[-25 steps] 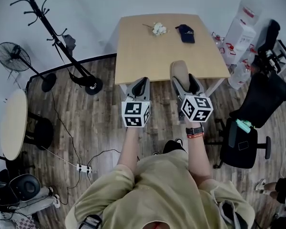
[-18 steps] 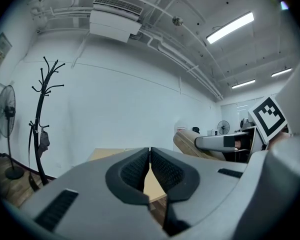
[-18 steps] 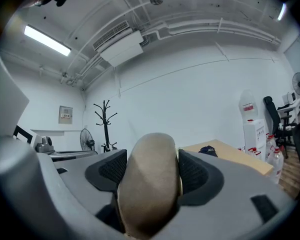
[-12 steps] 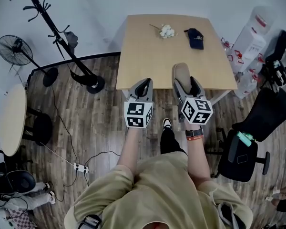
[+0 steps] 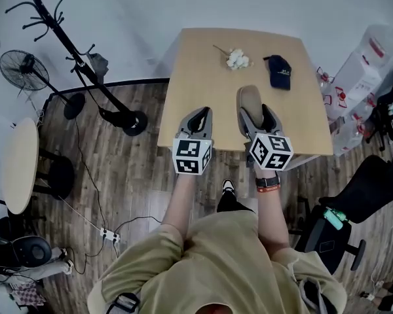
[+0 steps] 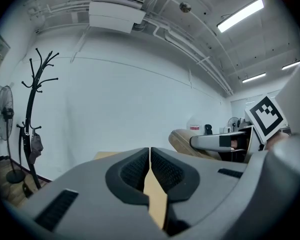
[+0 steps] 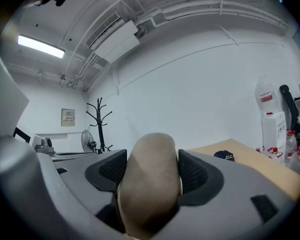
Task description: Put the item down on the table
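Observation:
A tan, rounded oblong item (image 5: pixel 250 102) (image 7: pixel 151 184) stands between the jaws of my right gripper (image 5: pixel 255 120) (image 7: pixel 151 171), which is shut on it and holds it over the near edge of the wooden table (image 5: pixel 203 70). My left gripper (image 5: pixel 196 120) (image 6: pixel 149 171) hovers beside it to the left, over the same table edge, jaws shut with nothing between them. From the left gripper view the tan item (image 6: pixel 182 140) shows at the right, clamped in the other gripper.
A white flower bunch (image 5: pixel 236 59) and a dark blue cap (image 5: pixel 280 70) (image 7: pixel 223 156) lie at the table's far side. A coat rack (image 5: pixel 78 57) and a fan (image 5: pixel 23 74) stand left. A black office chair (image 5: pixel 354 205) and water bottles (image 5: pixel 363 77) are at the right.
The person has stepped closer to the table. Both grippers, earlier short of the table's front edge, now reach over it. The right gripper still holds the tan item.

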